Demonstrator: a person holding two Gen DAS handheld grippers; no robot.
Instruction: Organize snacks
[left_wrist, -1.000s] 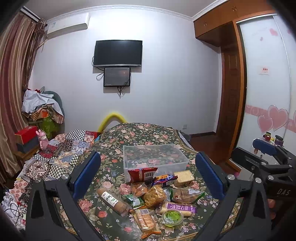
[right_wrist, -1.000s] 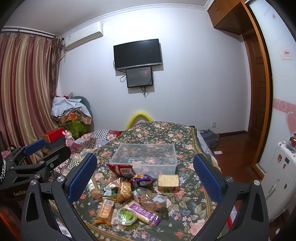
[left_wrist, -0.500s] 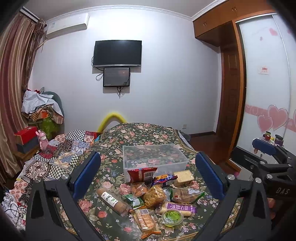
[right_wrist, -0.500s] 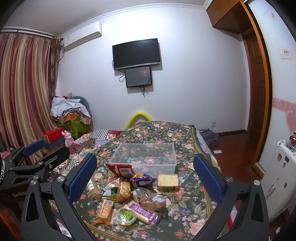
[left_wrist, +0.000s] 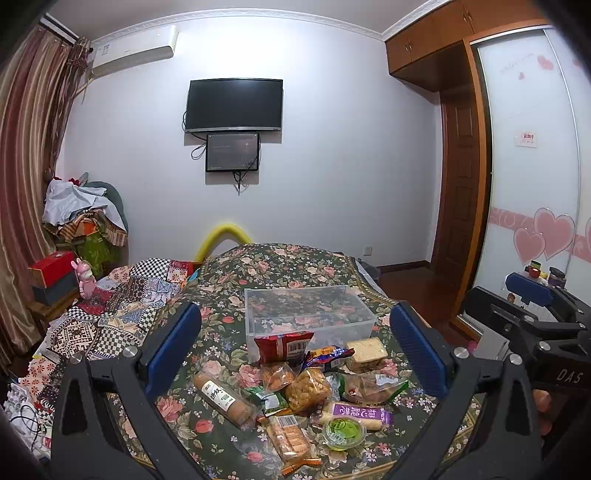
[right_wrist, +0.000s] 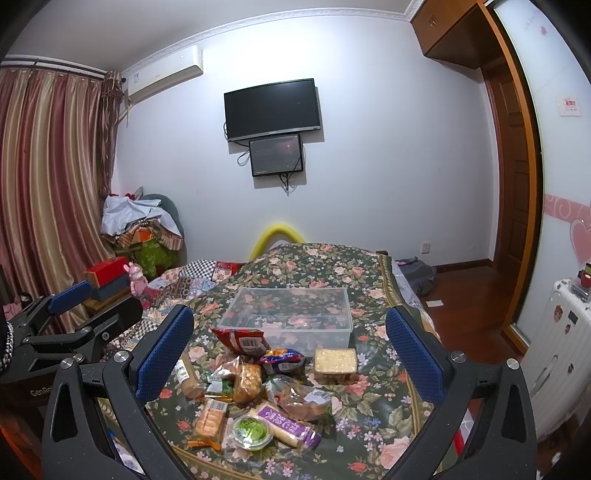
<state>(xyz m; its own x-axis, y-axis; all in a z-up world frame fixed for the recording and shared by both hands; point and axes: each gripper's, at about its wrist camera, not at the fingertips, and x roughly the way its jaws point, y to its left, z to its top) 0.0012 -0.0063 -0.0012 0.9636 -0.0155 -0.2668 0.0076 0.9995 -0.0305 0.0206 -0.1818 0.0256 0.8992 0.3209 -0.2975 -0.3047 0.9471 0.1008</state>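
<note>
Here both tools are hanging with fingers spread wide and holding nothing, the left tool (left_wrist: 295, 347) and the right tool (right_wrist: 290, 349) each hovering above the snack pile (left_wrist: 299, 384). The snacks are lying loose on the floral-covered surface (left_wrist: 221, 354), just in front of the clear plastic bin (left_wrist: 306, 314), with a red packet (left_wrist: 282, 345) leaning against its near wall.
</note>
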